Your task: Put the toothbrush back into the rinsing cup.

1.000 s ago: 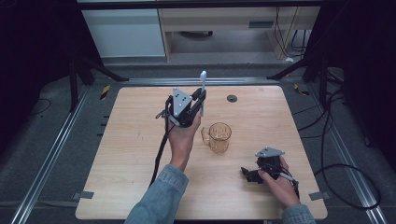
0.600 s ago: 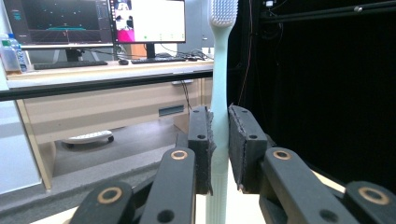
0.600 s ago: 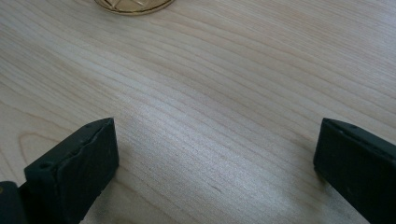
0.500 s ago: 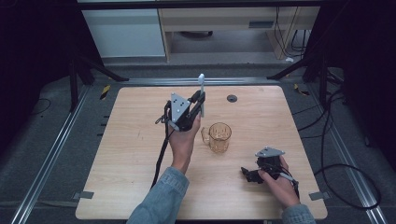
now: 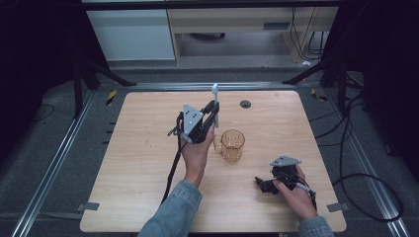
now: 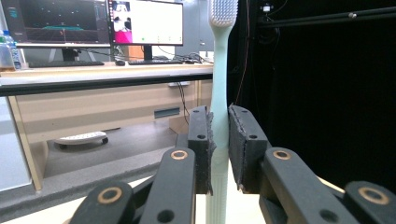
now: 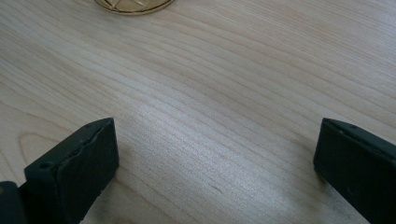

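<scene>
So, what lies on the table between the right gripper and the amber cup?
Nothing: in the high view, bare wood separates the right gripper from the amber cup.

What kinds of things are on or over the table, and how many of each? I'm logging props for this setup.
Toothbrush: 1, upright in the left gripper
Amber glass mug: 1
Hand-held grippers: 2, the right gripper open, low over the table
Dark round disc: 1
Total: 5
</scene>
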Available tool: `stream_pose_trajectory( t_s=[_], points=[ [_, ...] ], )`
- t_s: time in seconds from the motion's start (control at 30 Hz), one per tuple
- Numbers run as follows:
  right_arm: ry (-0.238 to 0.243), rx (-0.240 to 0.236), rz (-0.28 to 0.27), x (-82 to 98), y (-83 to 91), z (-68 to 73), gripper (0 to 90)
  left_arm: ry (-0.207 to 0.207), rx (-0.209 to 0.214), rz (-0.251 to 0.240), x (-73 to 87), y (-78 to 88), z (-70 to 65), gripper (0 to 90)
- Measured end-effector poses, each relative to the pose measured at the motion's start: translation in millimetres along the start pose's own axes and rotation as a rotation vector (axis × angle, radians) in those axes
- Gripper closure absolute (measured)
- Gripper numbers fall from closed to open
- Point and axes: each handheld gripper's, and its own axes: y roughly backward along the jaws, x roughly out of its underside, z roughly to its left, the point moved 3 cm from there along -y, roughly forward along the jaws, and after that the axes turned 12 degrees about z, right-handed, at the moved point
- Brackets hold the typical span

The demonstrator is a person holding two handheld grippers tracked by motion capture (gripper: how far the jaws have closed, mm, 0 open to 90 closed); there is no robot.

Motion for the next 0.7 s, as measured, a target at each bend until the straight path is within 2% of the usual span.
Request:
stream_pose_trajectory(
  t_s=[0.33,0.7],
  points=[
    [0.000,0.000,-0.001,0.0,-0.1,0.0,0.4,0.002,0.005,-0.010,5.4,0.5,-0.5,78.8],
    [0.000,-0.001,-0.001,0.0,-0.1,0.0,0.4,0.017,0.013,0.009,23.9,-0.6,-2.8,78.9]
  ],
)
